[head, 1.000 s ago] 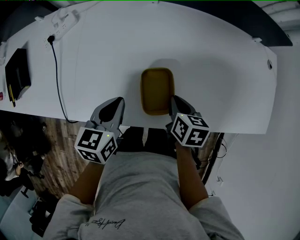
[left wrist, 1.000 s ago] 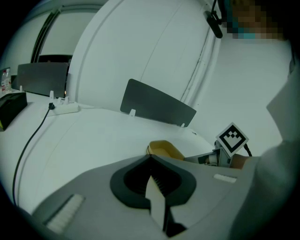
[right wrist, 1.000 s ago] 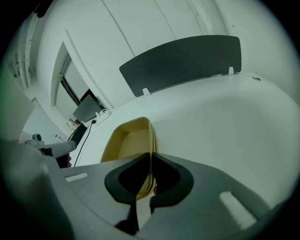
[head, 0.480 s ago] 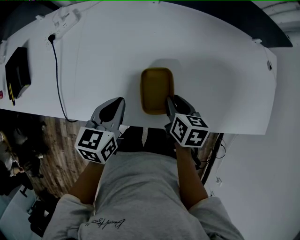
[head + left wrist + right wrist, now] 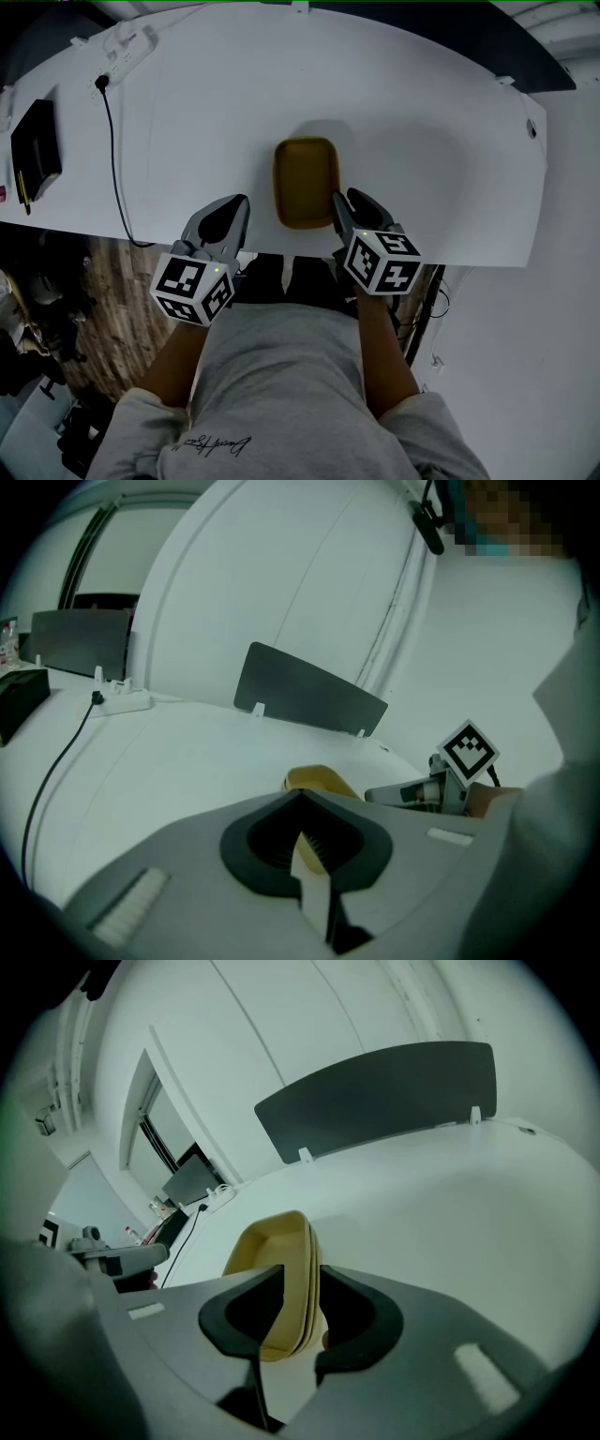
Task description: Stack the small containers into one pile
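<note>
The stack of small yellow containers (image 5: 305, 178) sits nested in one pile on the white table (image 5: 422, 122), close to its front edge and roughly midway between the two hands. The right gripper (image 5: 349, 202) reaches in at the stack's near right corner. In the right gripper view its jaws stand apart and have just been opening; the end wall of the stack (image 5: 281, 1251) stands between them, with a gap showing on the outer side, so the pads do not clamp it. The left gripper (image 5: 234, 208) rests low at the table's front edge, left of the stack and apart from it, with its jaws together and nothing between them. From the left gripper view the stack (image 5: 314, 778) shows just past the jaw tips, with the right gripper (image 5: 403, 792) beyond it. Far to the left, a black cable (image 5: 112, 150) runs from a white power strip (image 5: 127, 42) down across the table and over its front edge, well clear of the stack. A black box (image 5: 36, 145) lies at the left edge, and a grey divider panel (image 5: 375, 1101) stands along the far side.
</note>
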`<action>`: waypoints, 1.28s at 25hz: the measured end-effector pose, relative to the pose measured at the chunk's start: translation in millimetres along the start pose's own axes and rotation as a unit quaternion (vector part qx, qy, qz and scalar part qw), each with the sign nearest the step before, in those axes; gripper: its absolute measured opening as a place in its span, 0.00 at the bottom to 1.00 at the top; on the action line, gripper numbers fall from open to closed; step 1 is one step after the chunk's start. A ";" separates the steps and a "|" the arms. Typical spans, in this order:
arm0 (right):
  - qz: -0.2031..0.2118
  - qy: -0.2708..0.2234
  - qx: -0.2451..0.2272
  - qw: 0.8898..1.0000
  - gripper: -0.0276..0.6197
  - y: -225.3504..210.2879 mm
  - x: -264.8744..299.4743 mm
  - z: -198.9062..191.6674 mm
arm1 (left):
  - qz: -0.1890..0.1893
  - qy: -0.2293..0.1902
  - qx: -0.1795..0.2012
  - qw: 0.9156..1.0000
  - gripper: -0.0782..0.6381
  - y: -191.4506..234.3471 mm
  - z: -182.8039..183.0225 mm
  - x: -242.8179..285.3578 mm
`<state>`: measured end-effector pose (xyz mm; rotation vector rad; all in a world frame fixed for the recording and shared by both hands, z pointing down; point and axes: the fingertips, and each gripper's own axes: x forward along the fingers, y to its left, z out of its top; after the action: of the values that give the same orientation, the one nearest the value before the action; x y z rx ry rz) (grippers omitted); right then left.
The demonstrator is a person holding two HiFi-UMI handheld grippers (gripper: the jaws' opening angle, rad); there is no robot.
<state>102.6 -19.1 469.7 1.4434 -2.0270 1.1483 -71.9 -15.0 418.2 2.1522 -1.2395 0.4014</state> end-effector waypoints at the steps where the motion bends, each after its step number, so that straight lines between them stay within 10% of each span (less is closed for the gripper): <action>1: 0.009 -0.008 -0.006 1.000 0.25 0.9 -3.5 5.0 | -0.002 -0.001 0.003 1.000 0.11 -1.5 1.2 0.2; 18: 0.119 -0.132 -0.224 0.958 0.06 45.9 -119.4 87.7 | -0.075 -0.054 0.087 0.992 0.11 -79.1 63.1 3.0; 32: 0.132 -0.170 -0.258 0.942 0.06 61.7 -182.4 105.4 | -0.137 -0.085 0.130 0.978 0.11 -152.8 89.7 -24.9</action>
<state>131.3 11.1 254.1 1.1783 -2.5685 0.4003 42.4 0.6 281.4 2.5875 -0.9997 0.2782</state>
